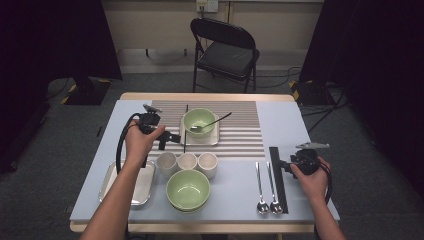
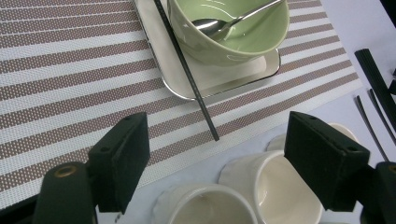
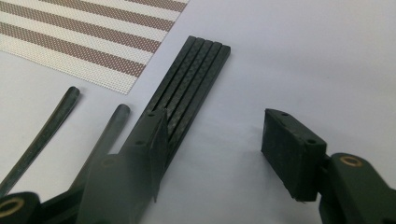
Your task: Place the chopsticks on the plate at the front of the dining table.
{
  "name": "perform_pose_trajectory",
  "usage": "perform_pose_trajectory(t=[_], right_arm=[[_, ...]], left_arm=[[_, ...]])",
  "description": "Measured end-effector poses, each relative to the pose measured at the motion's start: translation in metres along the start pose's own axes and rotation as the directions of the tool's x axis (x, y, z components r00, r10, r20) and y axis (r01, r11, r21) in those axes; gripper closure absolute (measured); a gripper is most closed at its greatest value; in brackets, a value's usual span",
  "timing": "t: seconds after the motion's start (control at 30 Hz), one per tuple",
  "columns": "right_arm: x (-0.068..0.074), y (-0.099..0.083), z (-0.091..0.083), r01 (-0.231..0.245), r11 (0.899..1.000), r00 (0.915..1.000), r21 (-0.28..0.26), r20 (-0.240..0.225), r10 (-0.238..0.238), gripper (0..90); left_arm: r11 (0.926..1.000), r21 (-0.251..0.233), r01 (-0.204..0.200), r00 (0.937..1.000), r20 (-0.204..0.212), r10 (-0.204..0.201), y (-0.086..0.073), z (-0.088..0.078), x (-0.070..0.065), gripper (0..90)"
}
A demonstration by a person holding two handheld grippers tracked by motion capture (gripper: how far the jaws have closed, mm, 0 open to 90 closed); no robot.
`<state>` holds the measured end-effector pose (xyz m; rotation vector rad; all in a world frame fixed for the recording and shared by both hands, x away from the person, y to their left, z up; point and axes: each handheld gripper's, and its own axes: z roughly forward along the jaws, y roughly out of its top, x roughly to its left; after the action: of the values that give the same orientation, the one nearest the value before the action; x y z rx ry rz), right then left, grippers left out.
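Black chopsticks (image 3: 189, 88) partly between parted jaws of right gripper (image 3: 219, 140), ungripped.

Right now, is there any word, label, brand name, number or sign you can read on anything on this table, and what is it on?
None: no readable text on the green bowls, white cups, spoons, black chopsticks, striped placemat or metal trays.
A wall outlet plate behind the chair is too small to read.
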<state>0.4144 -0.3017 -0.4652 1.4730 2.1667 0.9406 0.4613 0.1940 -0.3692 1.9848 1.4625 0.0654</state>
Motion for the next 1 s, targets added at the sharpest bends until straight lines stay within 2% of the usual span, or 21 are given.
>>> perform_pose_trajectory(t=[0.43, 0.67, 0.87, 1.0], right_arm=[[0.0020, -0.0004, 0.0004, -0.019, 1.000, 0.9995, 0.000, -0.026, 0.019, 48.6], [0.0020, -0.0004, 0.0003, -0.012, 1.000, 0.9997, 0.005, -0.019, 0.012, 52.0], [0.0037, -0.0001, 0.0005, 0.010, 1.000, 0.9999, 0.014, 0.010, -0.010, 56.3], [0.0066, 0.0012, 0.0003, 0.012, 0.999, 0.9988, 0.032, 0.047, -0.014, 61.7]], left_arm=[[0.9999, 0.008, -0.011, 0.9999, 0.000, 0.011, 0.0001, 0.0020, -0.0017, 22.3], [0.9998, 0.011, -0.013, 0.9999, 0.000, 0.013, -0.0001, 0.0018, -0.0016, 22.3], [0.9998, 0.013, -0.014, 0.9999, 0.000, 0.014, -0.0001, 0.0017, -0.0013, 22.4], [0.9998, 0.013, -0.012, 0.9999, -0.002, 0.012, -0.0002, 0.0011, -0.0007, 22.5]])
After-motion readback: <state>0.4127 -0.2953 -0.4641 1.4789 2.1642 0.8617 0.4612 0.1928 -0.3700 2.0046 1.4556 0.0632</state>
